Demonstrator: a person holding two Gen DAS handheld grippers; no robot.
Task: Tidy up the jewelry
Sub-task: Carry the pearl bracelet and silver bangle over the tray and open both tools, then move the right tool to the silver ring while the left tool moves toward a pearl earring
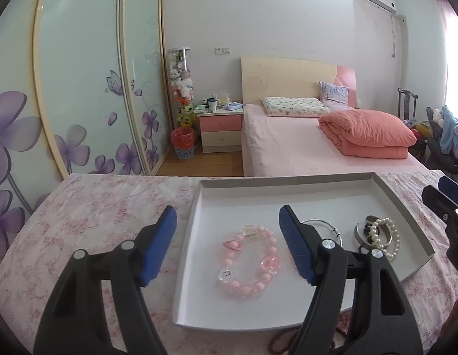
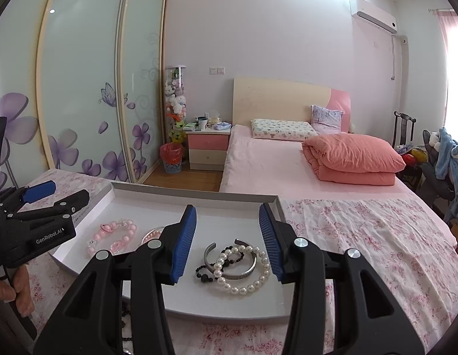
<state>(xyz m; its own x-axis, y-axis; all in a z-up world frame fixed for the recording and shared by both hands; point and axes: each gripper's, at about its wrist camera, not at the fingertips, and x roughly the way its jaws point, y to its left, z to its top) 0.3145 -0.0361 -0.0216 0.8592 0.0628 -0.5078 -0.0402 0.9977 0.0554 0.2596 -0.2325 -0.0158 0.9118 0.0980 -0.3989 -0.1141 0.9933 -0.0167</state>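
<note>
A white shallow tray [image 1: 288, 179] lies on the floral cloth. On its floor a pink bead bracelet [image 1: 248, 261] rests beneath and between the spread fingers of my left gripper [image 1: 228, 210], which is open and touches nothing. A thin silver bangle [image 1: 320, 223] shows behind the gripper's right finger. In the right wrist view a pearl bracelet [image 2: 246, 269], a silver cuff [image 2: 238, 275] and a black bead bracelet [image 2: 205, 275] lie piled in the tray [image 2: 193, 195]. My right gripper [image 2: 226, 208] hangs over the pile, pads apart and clear of it.
Dark beads [image 2: 125, 316] lie on the cloth [image 2: 362, 236] at the tray's near edge, partly hidden. A hand [image 2: 19, 290] holds the left gripper's handle. Beyond the table's far edge are a pink bed [image 2: 273, 162] and a sliding wardrobe [image 1: 81, 88].
</note>
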